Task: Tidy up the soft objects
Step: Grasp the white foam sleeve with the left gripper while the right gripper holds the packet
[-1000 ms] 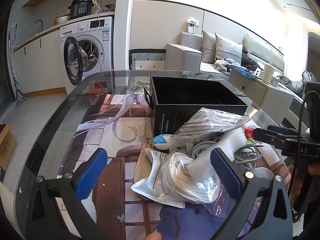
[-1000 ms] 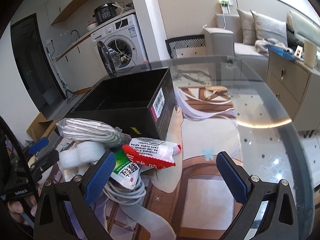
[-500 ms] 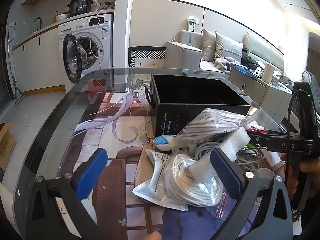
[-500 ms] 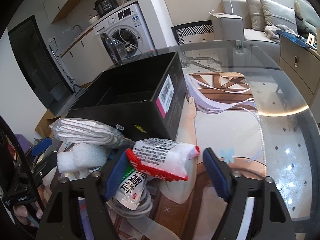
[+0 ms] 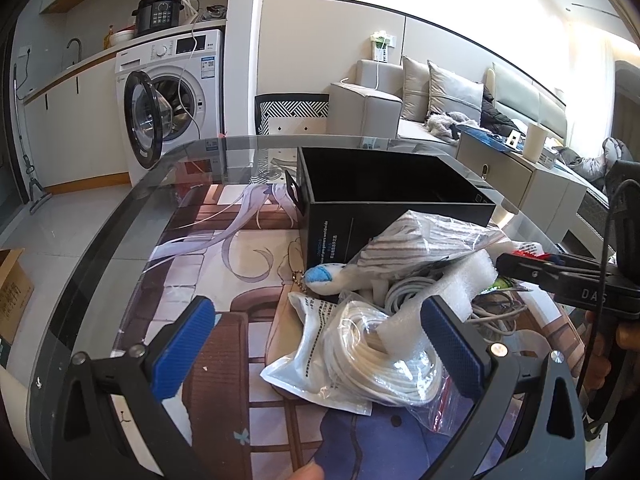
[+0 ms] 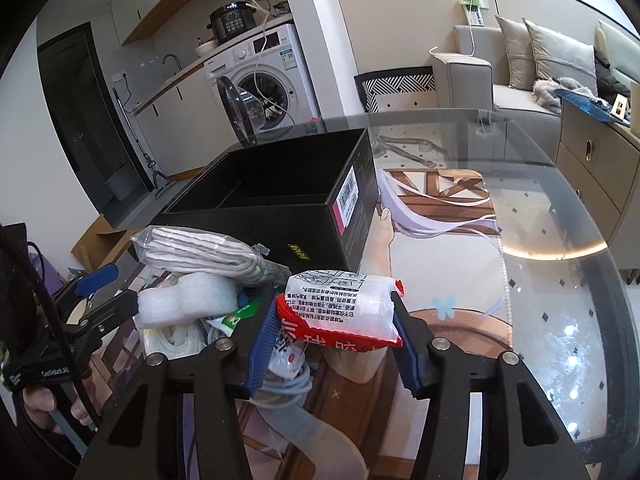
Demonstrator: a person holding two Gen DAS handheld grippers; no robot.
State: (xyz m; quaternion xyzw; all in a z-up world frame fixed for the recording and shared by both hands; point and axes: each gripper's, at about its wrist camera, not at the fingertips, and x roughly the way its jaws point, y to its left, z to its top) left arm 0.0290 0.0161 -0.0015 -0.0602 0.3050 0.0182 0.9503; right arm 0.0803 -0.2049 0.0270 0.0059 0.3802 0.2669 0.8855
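The black box [image 6: 280, 216] is empty; right gripper [image 6: 332, 340] fingers clamp a tissue pack [image 6: 344, 312] beside it, left gripper [image 5: 320, 344] gapes wide, holding nothing.

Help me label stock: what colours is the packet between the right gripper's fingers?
White with red ends, black print: packet, right gripper, right wrist view.

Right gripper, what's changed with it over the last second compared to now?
The right gripper moved forward to the pile and narrowed from wide open until its pads closed on the red-and-white packet. The left gripper stayed open over the bagged white cord; the black box did not move.
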